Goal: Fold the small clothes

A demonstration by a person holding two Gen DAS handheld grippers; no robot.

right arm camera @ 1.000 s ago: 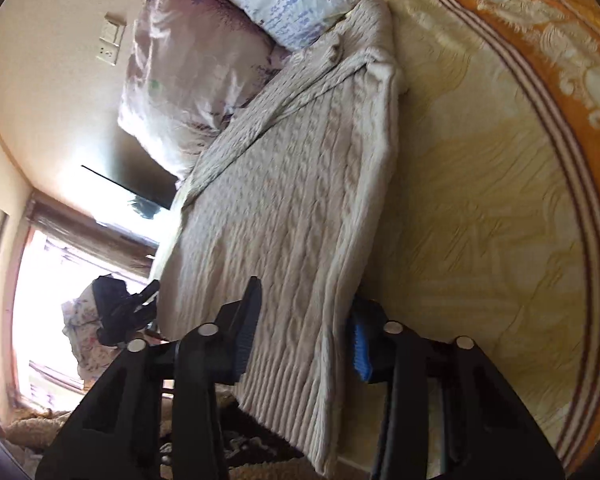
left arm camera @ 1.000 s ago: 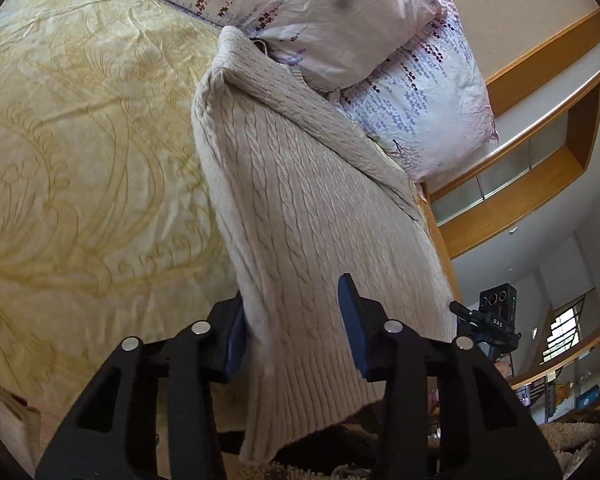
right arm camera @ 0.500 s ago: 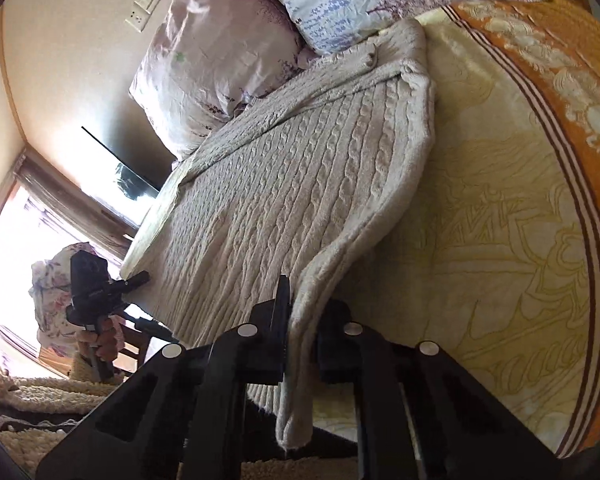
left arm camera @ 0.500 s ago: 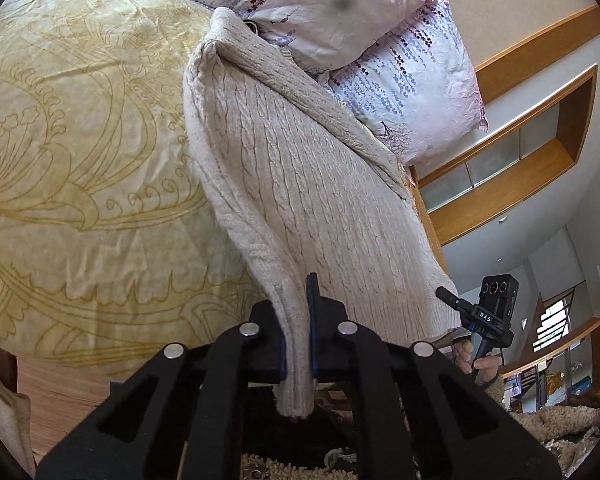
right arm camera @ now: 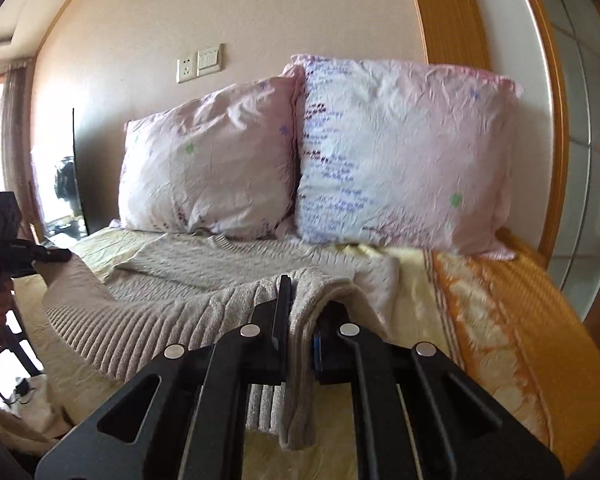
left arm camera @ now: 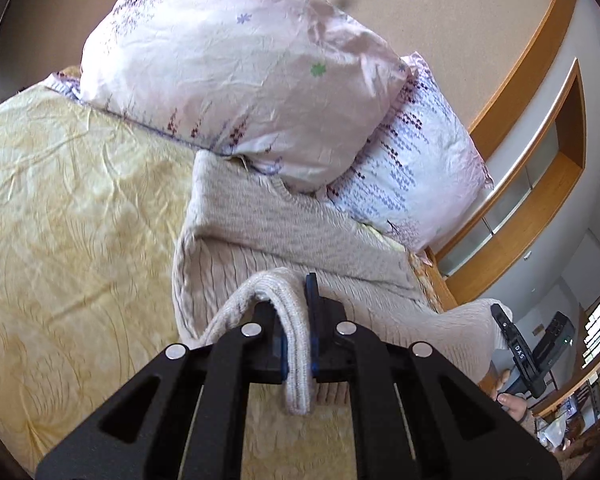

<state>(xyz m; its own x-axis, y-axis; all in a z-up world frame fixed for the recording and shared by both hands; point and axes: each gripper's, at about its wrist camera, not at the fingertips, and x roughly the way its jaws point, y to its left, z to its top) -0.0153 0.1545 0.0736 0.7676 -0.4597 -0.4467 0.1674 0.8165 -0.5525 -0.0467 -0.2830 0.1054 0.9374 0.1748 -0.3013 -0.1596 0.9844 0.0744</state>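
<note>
Left wrist view: left gripper [left arm camera: 298, 312] clamped tight on sweater [left arm camera: 260, 236] hem, bottom corner lifted off bed [left arm camera: 60, 220]. Right gripper [right arm camera: 300, 312] same, pinched hem. Pillows [right arm camera: 400, 152] at 12 o'clock.

Left gripper [left arm camera: 296, 344] jaws clamped on a fold of knit sweater [left arm camera: 260, 236] hem, tilted slightly downward, right gripper [right arm camera: 300, 340] jaws likewise pinched on the hem, near level, each hand [left arm camera: 510, 402] gripping its handle
</note>
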